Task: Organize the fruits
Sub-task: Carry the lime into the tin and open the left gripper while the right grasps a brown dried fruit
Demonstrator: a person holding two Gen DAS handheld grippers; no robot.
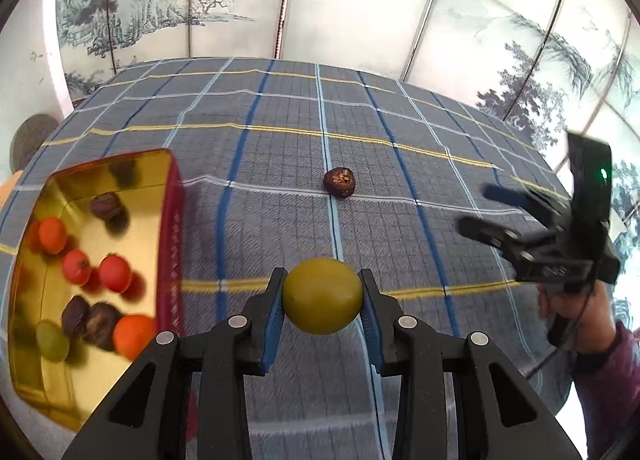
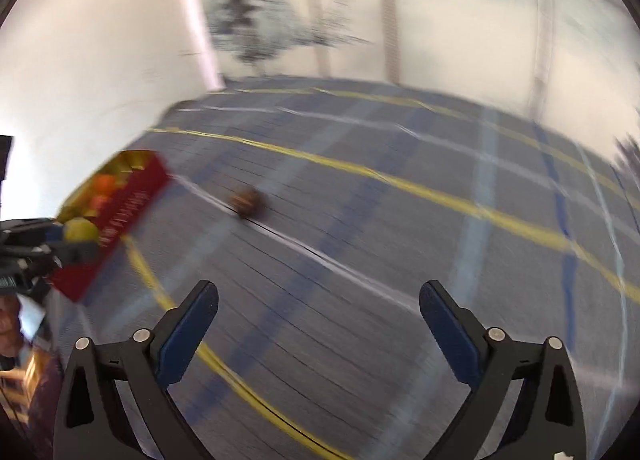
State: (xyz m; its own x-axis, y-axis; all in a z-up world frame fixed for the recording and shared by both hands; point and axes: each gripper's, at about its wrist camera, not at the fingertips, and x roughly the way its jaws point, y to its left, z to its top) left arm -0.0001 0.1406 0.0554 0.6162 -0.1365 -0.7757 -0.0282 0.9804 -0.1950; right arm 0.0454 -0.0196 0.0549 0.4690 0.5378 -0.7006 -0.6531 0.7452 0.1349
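My left gripper (image 1: 322, 292) is shut on a yellow-green round fruit (image 1: 322, 296) and holds it above the checked cloth, just right of a red box with a gold inside (image 1: 120, 164). The box holds several orange, red, brown and green fruits. A brown wrinkled fruit (image 1: 339, 182) lies alone on the cloth ahead. My right gripper (image 2: 318, 306) is open and empty above the cloth; the brown fruit (image 2: 248, 201) lies ahead of it to the left. It also shows in the left wrist view (image 1: 478, 212) at the right, open.
The table is covered by a grey cloth with blue, white and yellow lines (image 1: 400, 132). A painted folding screen (image 1: 360, 0) stands behind it. The red box (image 2: 128, 204) shows at the left in the blurred right wrist view.
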